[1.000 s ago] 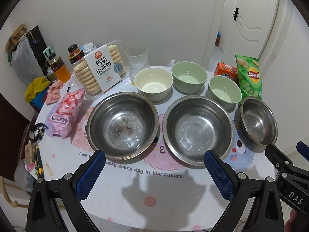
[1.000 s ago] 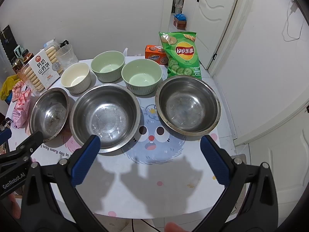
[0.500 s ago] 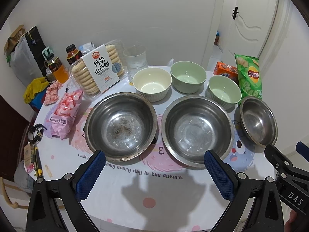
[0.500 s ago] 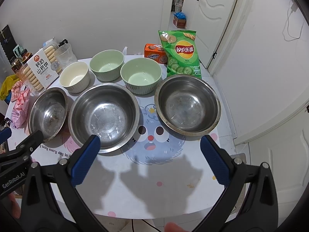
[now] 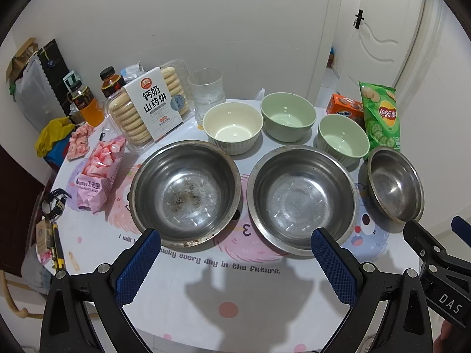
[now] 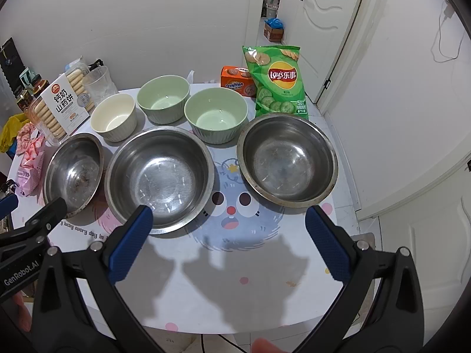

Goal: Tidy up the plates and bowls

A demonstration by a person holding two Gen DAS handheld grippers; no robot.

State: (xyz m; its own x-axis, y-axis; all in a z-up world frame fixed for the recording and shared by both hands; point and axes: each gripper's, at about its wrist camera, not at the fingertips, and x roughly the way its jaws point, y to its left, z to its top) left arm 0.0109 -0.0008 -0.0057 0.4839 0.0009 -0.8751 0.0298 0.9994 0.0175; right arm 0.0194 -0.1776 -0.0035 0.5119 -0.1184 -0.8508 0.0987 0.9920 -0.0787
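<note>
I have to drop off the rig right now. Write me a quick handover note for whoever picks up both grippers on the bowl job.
Left gripper: open, empty, held over the table's near edge.
Right gripper: open, empty, same height beside it.
Front row: three steel bowls, the dirty one at left, one in the middle, one at right.
Back row: cream bowl and two green bowls, all upright and separate.
Done: nothing stacked yet.
Left: probably nest the steel bowls together and the ceramic ones together. No plates visible.
</note>
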